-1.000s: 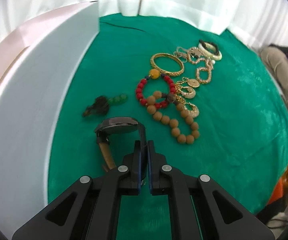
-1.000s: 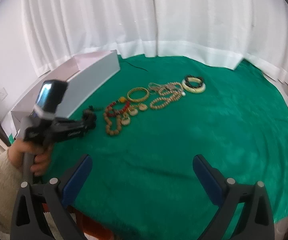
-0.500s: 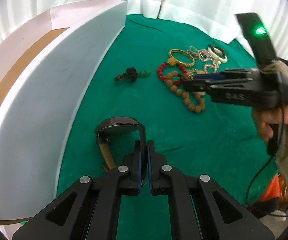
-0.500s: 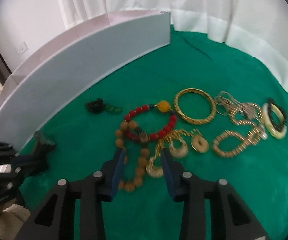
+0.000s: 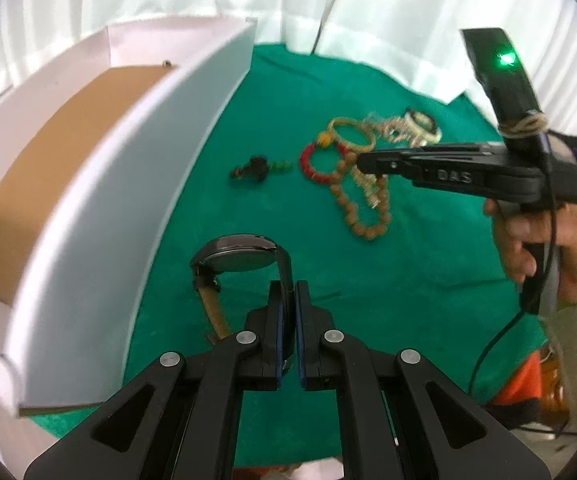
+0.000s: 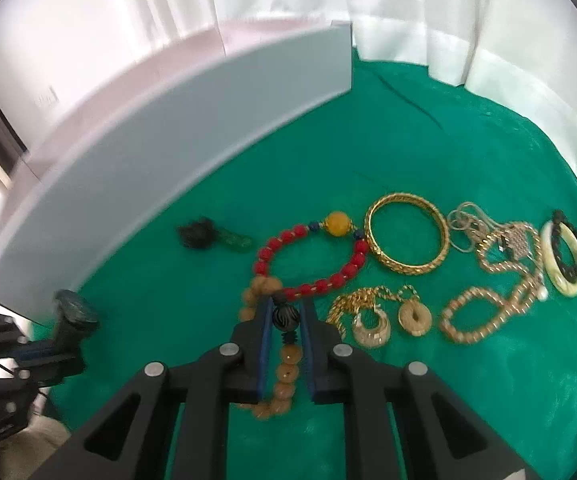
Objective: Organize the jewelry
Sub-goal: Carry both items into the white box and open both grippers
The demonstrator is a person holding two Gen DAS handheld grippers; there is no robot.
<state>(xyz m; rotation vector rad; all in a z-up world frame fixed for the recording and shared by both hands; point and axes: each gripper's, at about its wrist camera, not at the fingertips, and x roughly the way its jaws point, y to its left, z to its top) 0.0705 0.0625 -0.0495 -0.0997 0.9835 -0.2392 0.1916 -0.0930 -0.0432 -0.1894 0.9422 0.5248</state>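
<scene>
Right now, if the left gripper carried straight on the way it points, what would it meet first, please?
Most likely the green cloth just beyond the watch that the left gripper is shut on. The white box stands off to its left and the wooden bead bracelet further right, though depth is hard to judge.

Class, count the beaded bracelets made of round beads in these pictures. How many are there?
2. The red bead bracelet lies on the green cloth beside the gold bangle. The tan bead bracelet runs between the right gripper's fingers. The tangled chains may hide others.
</scene>
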